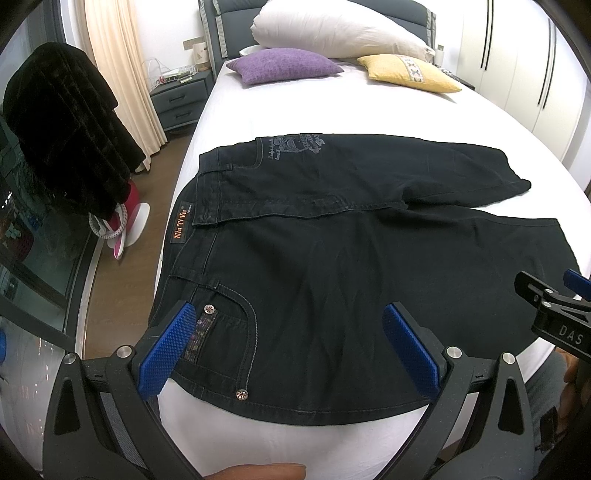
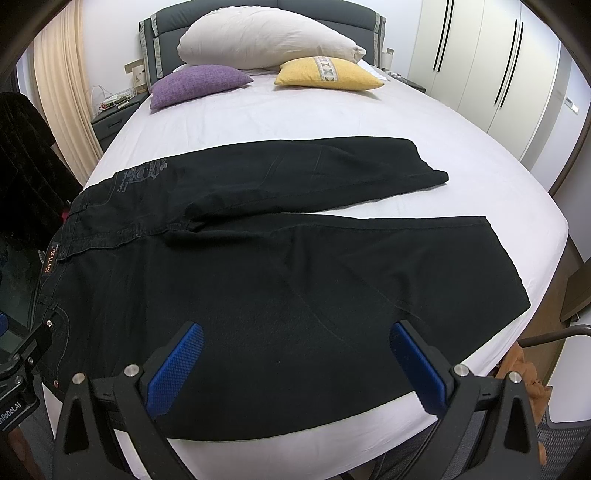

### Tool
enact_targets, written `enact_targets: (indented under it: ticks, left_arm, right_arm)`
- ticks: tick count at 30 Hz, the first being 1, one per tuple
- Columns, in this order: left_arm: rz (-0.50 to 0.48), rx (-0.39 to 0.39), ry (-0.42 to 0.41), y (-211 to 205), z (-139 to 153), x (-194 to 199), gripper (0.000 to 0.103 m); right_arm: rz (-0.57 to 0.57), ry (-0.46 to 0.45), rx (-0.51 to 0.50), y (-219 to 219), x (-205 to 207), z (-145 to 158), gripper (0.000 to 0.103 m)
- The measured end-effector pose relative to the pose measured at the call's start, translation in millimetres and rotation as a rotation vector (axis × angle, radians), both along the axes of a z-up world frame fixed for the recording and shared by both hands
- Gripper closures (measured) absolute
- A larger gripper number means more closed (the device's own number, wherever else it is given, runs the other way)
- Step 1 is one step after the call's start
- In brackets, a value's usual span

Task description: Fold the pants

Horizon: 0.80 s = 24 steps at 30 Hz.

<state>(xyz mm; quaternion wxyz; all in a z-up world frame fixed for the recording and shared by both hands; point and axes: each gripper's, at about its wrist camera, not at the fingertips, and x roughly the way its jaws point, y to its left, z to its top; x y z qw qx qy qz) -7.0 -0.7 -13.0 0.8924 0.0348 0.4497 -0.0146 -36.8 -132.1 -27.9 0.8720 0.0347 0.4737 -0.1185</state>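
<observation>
Black pants (image 1: 332, 236) lie flat across the white bed (image 1: 280, 110), waist to the left, two legs spread to the right. They show in the right wrist view (image 2: 280, 266) too. My left gripper (image 1: 290, 317) is open, hovering above the near hip pocket, with its blue pads (image 1: 173, 339) wide apart. My right gripper (image 2: 295, 336) is open above the near leg, with its blue pads (image 2: 417, 365) wide apart and nothing held. The right gripper's tip also shows at the right edge of the left wrist view (image 1: 554, 306).
A purple cushion (image 1: 284, 64), a yellow cushion (image 1: 410, 72) and a large white pillow (image 1: 332, 27) lie at the headboard. A nightstand (image 1: 181, 92) and a chair with dark clothes (image 1: 62, 125) stand left of the bed. White wardrobes (image 2: 487, 62) stand at the right.
</observation>
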Motion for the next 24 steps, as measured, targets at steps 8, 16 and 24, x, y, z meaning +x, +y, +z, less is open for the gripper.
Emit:
enact_targets:
  ticks: [8,16,24]
  left_arm:
    - [0.000,0.000,0.001,-0.1,0.1,0.4,0.000]
    - [0.000,0.000,0.005,1.6,-2.8,-0.1,0.000]
    - [-0.001,-0.002,0.013,4.0,-8.1,-1.7,0.000]
  right_arm:
    - [0.001,0.001,0.000,3.8,-1.4,-1.6,0.000]
    - [0.002,0.003,0.001,5.2,-1.5,-2.2,0.000]
    - [0.005,0.009,0.008,4.6,-0.3,-3.4,0.000]
